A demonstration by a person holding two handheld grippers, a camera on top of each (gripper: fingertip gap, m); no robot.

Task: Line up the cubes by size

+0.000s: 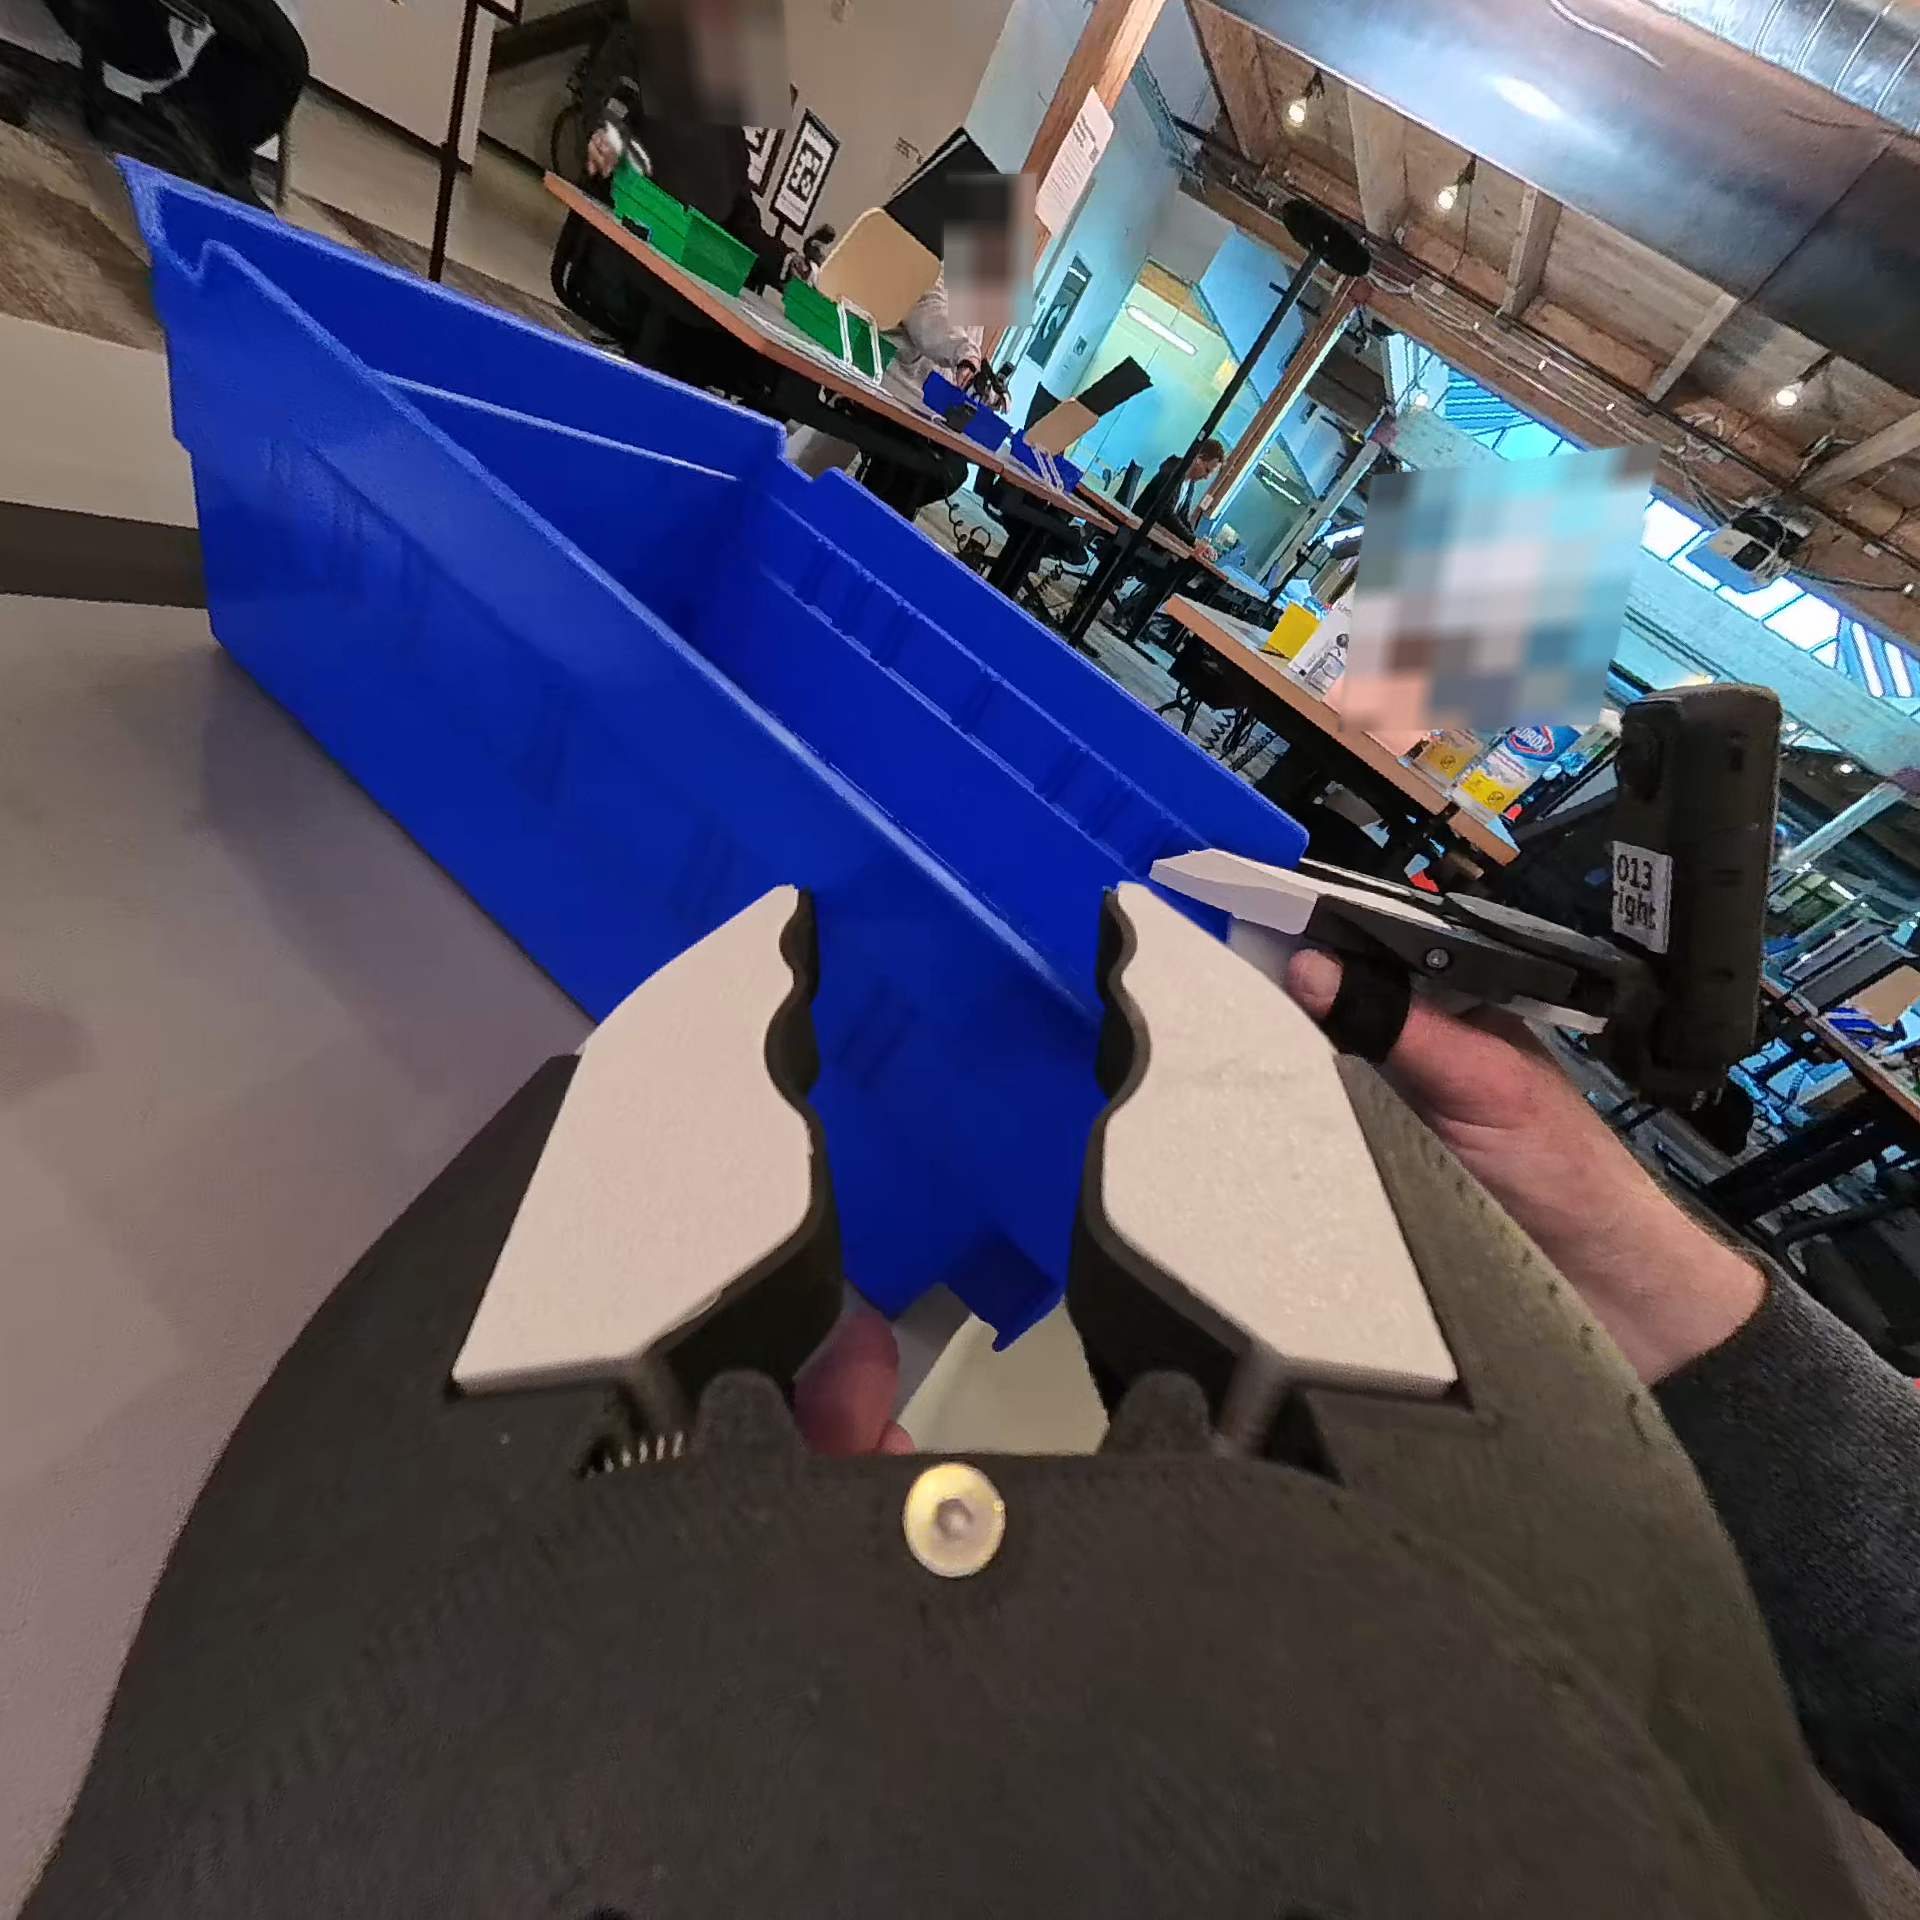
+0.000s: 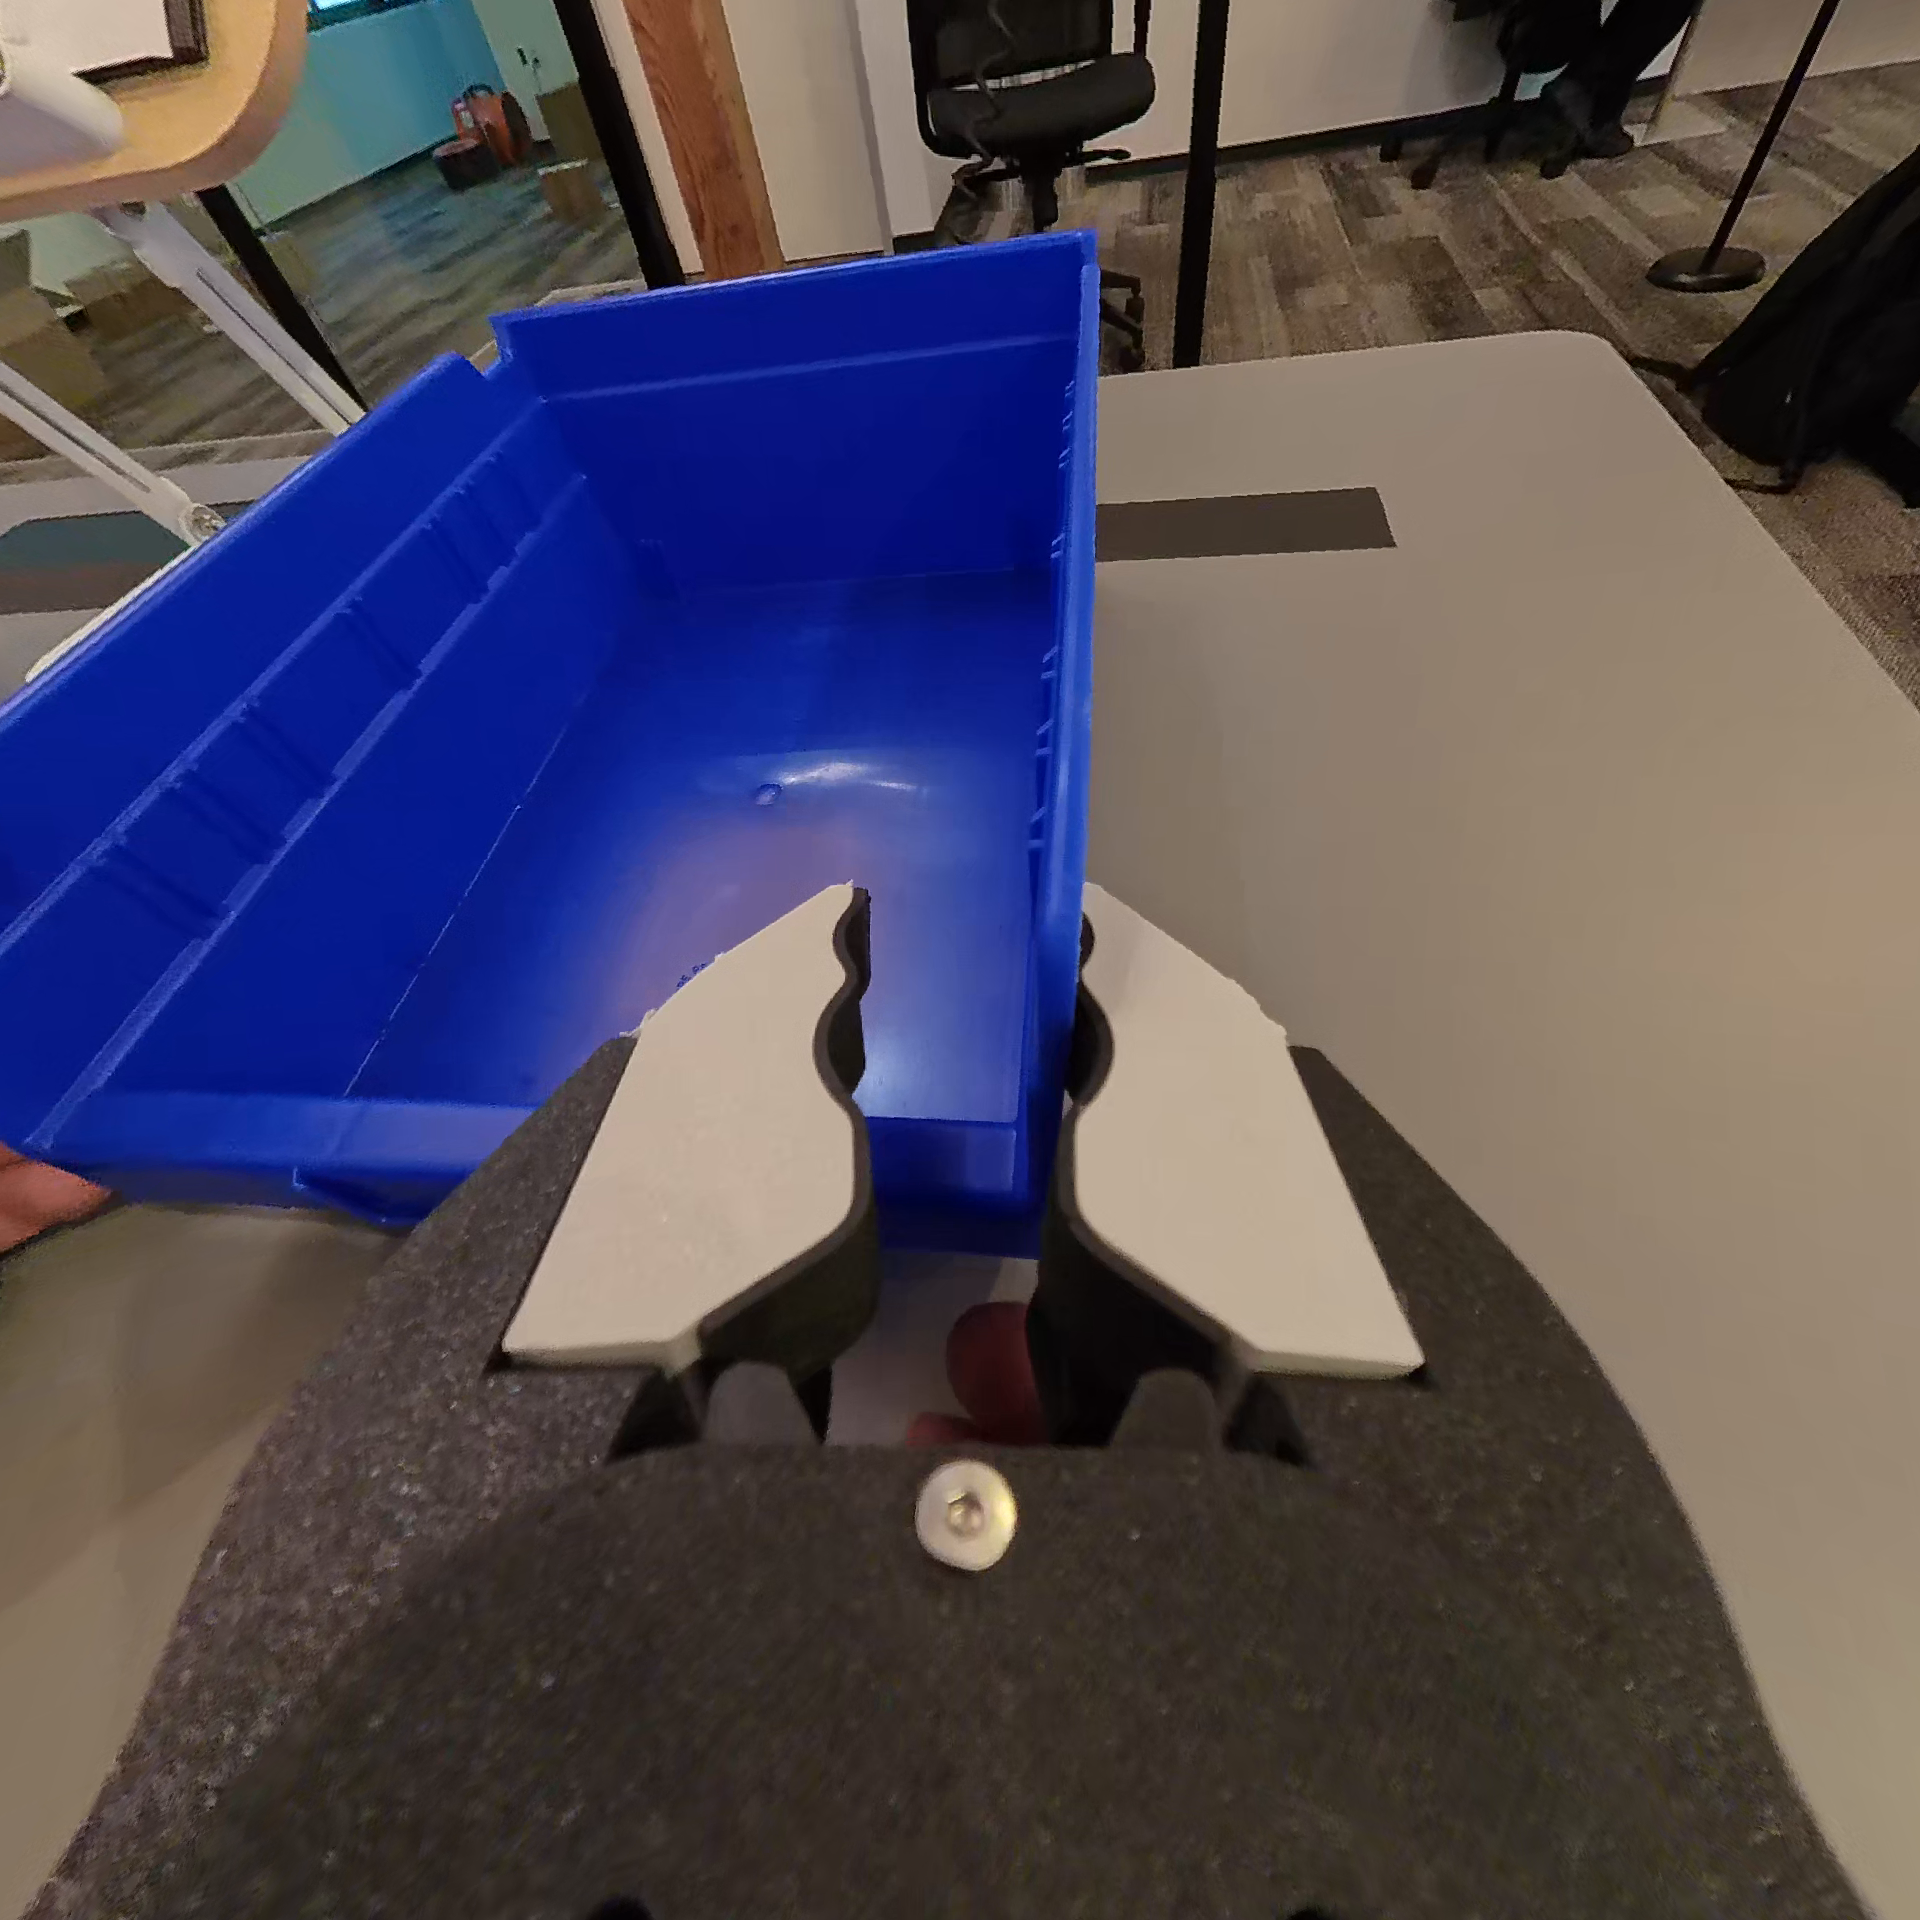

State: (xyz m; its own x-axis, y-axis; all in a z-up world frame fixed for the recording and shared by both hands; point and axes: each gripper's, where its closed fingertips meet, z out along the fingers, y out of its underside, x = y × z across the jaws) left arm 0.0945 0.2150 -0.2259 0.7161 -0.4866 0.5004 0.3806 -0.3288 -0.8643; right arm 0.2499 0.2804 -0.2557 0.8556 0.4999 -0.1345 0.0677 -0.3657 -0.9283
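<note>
1. Left gripper: it is spread wide. The near end of the blue bin sits between the two fingers, and its left long wall runs straight ahead from the tips. No squeeze on the plastic shows, so count this side as released.
2. Bin axis: the long axis points away from both tools, nearly in line with your fingers. Each tool is at a near corner, one per long wall. My guess is that any lift or slide goes along that axis.
3. Bin inside: from the right tool, the floor ahead and to the left is bare blue. There are no cubes in either view, so the task's things are out of sight and I can't tell where they lie.
4. Right gripper: it straddles the bin's right wall. The outer finger is against the outside face. The inner finger stands clear of the wall inside the bin, so this side is not clamped either.
5. Nearer side: the right tool is closer to a hold, since its wall is already at one pad. It likely needs to close before you move the bin.
6. Grey table: it lies right of the right tool, with only a dark strip on it.
</note>
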